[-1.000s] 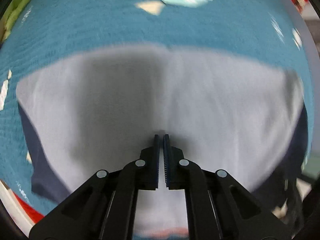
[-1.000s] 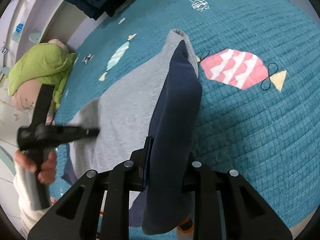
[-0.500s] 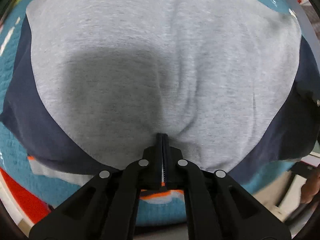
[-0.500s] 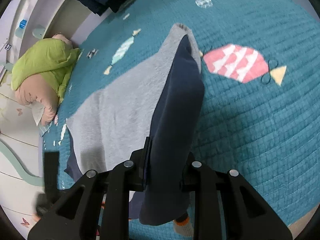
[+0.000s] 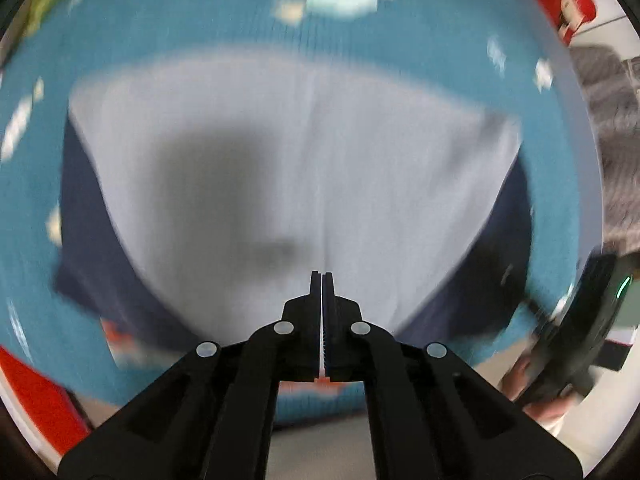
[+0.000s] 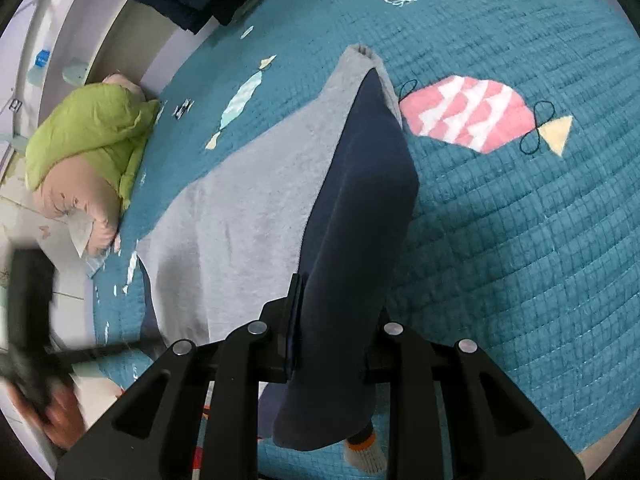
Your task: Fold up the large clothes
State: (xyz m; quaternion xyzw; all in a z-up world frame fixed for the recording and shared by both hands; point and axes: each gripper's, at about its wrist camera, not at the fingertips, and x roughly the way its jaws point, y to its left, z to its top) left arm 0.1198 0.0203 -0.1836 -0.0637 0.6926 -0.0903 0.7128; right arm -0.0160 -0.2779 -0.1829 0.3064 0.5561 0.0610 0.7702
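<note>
Left hand-held gripper lifted clear of the sweatshirt while the navy sleeve is held by the right.

Compared with half a second earlier, when the grey cloth filled the left wrist view, the left hand-held gripper (image 5: 322, 276) is now seen higher above the sweatshirt (image 6: 248, 216), its jaws clenched together with nothing between them; the pressing or smoothing step is judged complete. The right hand-held gripper (image 6: 332, 312) is unchanged, clamped on the navy sleeve (image 6: 360, 200), which is raised and draped over the jaws, so the sleeve fold is judged not yet laid down. The garment is spread on the teal quilt (image 6: 520, 240) of the bed: a grey body with navy sleeves, an orange-trimmed cuff (image 6: 364, 448) hanging at the sleeve's end.
</note>
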